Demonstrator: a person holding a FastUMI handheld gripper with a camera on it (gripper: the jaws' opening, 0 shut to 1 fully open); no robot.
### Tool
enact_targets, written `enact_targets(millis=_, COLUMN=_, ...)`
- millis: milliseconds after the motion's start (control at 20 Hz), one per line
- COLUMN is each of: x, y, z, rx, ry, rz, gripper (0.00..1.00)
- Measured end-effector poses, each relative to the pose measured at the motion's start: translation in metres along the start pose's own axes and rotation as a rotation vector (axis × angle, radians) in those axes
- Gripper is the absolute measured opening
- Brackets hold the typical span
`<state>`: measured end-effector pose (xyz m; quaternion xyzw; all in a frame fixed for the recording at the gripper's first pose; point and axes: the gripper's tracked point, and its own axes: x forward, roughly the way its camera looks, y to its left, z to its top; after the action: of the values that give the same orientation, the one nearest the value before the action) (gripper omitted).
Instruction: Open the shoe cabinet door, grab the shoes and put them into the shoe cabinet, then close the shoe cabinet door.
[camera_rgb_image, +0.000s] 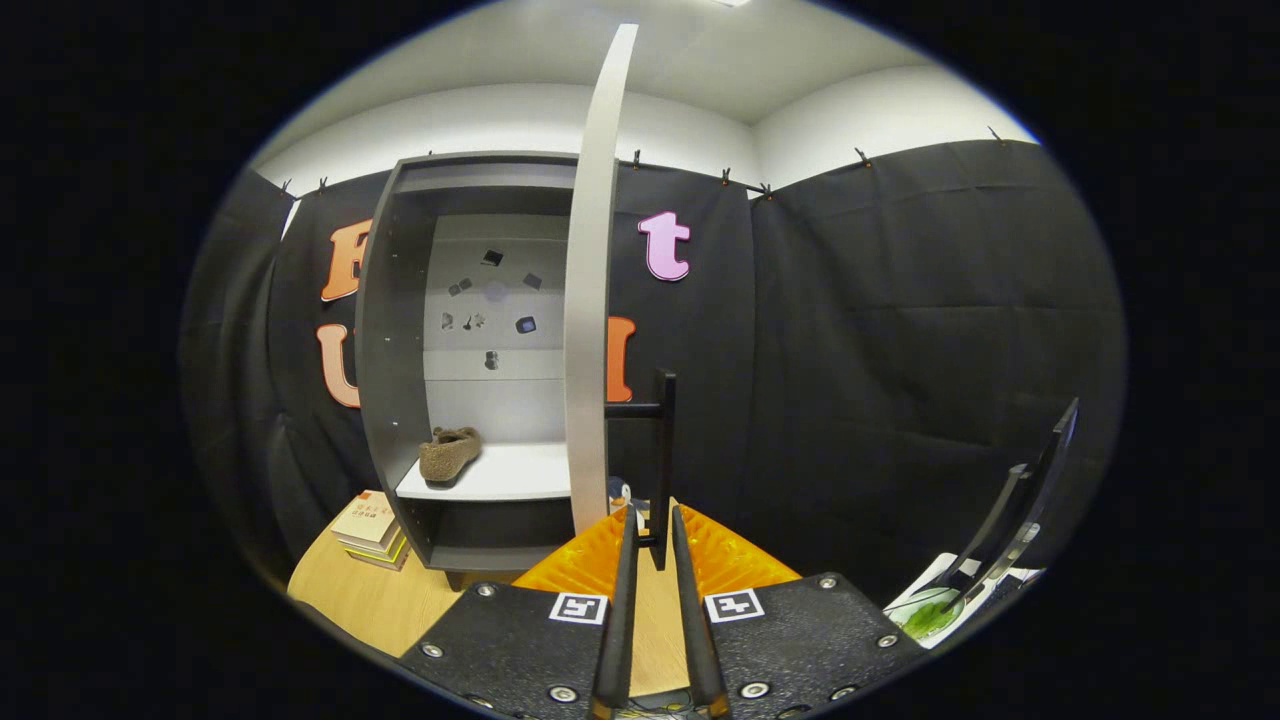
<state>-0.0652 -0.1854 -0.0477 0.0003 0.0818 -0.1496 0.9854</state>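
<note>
The grey shoe cabinet (400, 330) stands open against the booth wall. One brown fuzzy shoe (447, 453) lies on its white shelf (510, 478), at the left end. The cabinet door (592, 300) is swung out and I see it edge-on, right of the opening. Its black bar handle (663, 450) sticks out on the door's right side. My gripper (654, 520) is at the lower end of that handle, with the bar standing between the two narrowly spaced fingers (622, 580), which close on it.
A stack of books (370, 530) lies on the wooden table (350, 600) left of the cabinet's foot. An orange ridged piece (730, 560) lies just beyond the fingers. At the right stand a dark tilted panel (1030, 490) and a white item with green (930, 612).
</note>
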Motion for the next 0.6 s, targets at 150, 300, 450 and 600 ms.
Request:
enact_targets(millis=150, x=-0.008, y=-0.001, z=0.002, rx=-0.007, ry=-0.005, rz=-0.011, gripper=0.22)
enact_targets(millis=300, x=-0.015, y=0.009, z=0.004, rx=-0.002, ry=-0.005, rz=0.014, gripper=0.22)
enact_targets(millis=450, x=-0.015, y=0.019, z=-0.001, rx=-0.014, ry=0.011, rz=0.035, gripper=0.22)
enact_targets(millis=600, x=-0.018, y=0.035, z=-0.011, rx=-0.023, ry=0.035, rz=0.07, gripper=0.22)
